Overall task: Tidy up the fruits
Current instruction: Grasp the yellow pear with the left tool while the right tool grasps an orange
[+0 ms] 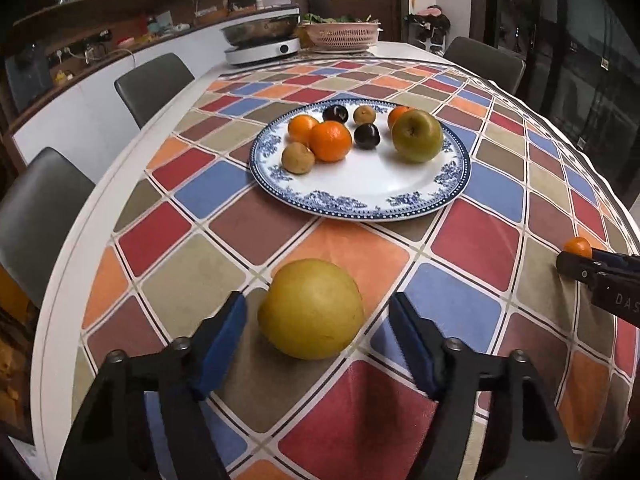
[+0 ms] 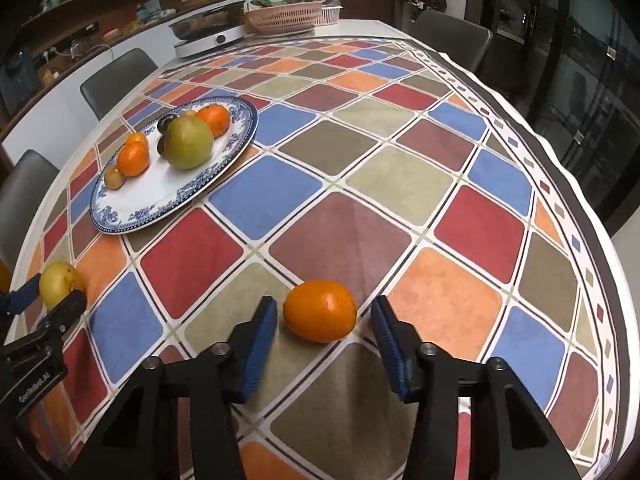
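Note:
A large yellow pear (image 1: 311, 309) lies on the checked tablecloth between the open fingers of my left gripper (image 1: 318, 320), with a gap on each side. An orange (image 2: 320, 310) lies between the open fingers of my right gripper (image 2: 324, 322), also untouched. A blue-and-white plate (image 1: 360, 200) farther back holds a green apple (image 1: 417, 135), oranges (image 1: 330, 141), two dark plums (image 1: 367, 135) and two brown kiwis (image 1: 298, 158). The plate (image 2: 132, 216) shows at the left in the right wrist view, with the yellow pear (image 2: 60, 284) at the far left.
An electric hotpot cooker (image 1: 262, 42) and a pink basket of greens (image 1: 342, 34) stand at the table's far end. Grey chairs (image 1: 154, 84) line the left side and one stands at the far right (image 1: 484, 60). The right gripper's fingers (image 1: 592, 268) show at the right edge.

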`<state>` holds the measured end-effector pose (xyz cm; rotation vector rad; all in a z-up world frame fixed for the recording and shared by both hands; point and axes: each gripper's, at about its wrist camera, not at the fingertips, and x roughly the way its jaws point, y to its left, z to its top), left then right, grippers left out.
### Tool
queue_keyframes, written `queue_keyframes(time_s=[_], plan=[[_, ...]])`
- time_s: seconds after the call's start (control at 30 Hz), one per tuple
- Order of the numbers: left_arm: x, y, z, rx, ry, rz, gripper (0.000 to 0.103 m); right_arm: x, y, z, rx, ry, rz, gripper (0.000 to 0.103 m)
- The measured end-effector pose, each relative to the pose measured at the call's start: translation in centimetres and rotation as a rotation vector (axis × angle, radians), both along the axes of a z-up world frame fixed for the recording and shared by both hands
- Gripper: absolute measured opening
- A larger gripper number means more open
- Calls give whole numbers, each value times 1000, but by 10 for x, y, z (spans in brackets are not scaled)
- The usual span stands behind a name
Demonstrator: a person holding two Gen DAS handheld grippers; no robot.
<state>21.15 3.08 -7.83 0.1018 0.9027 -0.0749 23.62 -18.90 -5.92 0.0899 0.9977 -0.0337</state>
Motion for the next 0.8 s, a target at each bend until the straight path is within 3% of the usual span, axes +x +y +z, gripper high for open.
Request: queue_keyframes(time_s=[0.13,0.8], plan=[[-1,2,1,-8,-6,10,52,0,1,-1,2,4,7,37],[-11,2,14,-47,-28,-30,51,-11,8,17,-3,-54,55,37]])
